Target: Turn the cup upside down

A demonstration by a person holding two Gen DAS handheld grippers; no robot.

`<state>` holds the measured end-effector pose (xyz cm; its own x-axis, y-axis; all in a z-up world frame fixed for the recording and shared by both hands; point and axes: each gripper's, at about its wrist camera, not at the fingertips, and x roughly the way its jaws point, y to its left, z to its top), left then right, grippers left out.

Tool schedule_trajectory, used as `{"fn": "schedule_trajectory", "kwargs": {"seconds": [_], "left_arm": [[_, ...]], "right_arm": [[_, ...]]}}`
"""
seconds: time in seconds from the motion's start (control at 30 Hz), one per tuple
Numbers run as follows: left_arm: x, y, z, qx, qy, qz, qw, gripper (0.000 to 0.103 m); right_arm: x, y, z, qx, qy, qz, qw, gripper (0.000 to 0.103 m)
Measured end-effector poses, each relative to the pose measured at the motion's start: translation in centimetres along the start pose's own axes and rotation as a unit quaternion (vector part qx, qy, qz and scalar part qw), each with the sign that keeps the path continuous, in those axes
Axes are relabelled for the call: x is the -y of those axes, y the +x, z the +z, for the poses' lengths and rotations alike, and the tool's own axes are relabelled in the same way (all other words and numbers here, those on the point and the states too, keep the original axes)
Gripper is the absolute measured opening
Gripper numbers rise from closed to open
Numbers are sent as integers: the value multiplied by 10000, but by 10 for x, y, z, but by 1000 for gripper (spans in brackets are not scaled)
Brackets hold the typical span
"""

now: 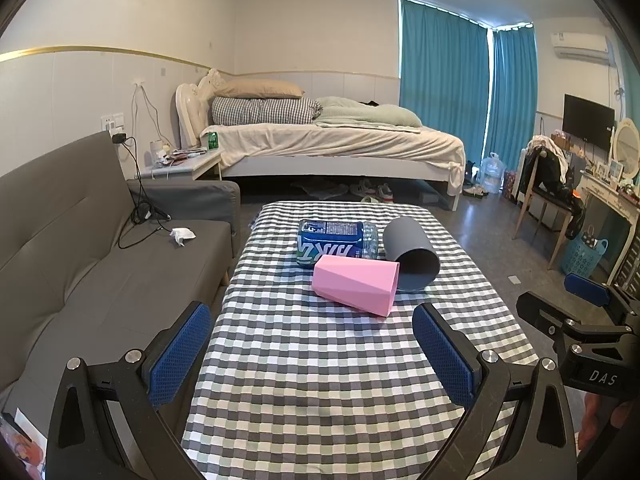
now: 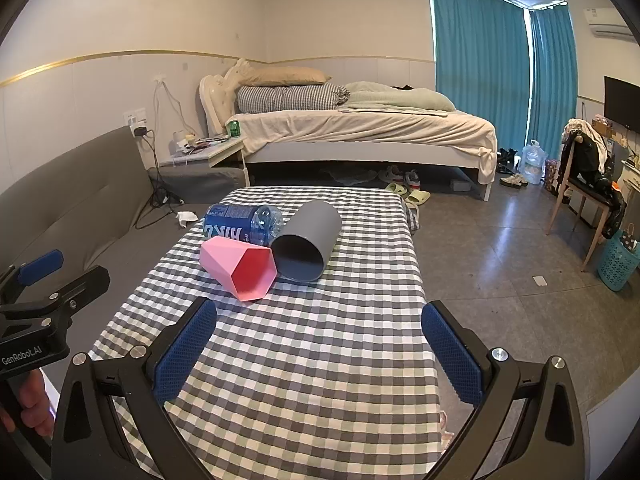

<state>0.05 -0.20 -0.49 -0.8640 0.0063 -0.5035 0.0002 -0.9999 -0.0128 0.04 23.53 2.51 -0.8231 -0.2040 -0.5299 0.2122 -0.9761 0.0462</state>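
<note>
A pink faceted cup [image 1: 358, 285] [image 2: 240, 266] lies on its side on the checked tablecloth [image 1: 320, 360] [image 2: 312, 352], mouth turned toward the right wrist camera. A grey round cup [image 1: 412, 254] [image 2: 308, 242] also lies on its side, touching the pink one, mouth facing forward. My left gripper [image 1: 312, 356] is open and empty, well short of both cups. Equally open and empty is my right gripper [image 2: 320, 356], held over the table's near end. Each gripper shows at the edge of the other's view: the right gripper [image 1: 576, 320] and the left gripper [image 2: 40, 300].
A blue-labelled water bottle [image 1: 336, 242] [image 2: 240, 226] lies on its side right behind the cups. A grey sofa [image 1: 100, 260] runs along the table's left. Bare floor [image 2: 500, 260] lies to the right; a bed [image 1: 340, 144] stands beyond. A hand [image 2: 28, 404] holds the left gripper.
</note>
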Motion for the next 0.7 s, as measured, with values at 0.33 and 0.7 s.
{"fn": "schedule_trajectory", "kwargs": {"seconds": [0.33, 0.7], "left_arm": [[-1, 2, 0, -8, -13, 6, 10000, 103], [-1, 1, -1, -17, -9, 3, 10000, 103]], "right_arm": [[-2, 2, 1, -32, -23, 10, 10000, 103], [-2, 3, 1, -40, -25, 12, 10000, 103]]}}
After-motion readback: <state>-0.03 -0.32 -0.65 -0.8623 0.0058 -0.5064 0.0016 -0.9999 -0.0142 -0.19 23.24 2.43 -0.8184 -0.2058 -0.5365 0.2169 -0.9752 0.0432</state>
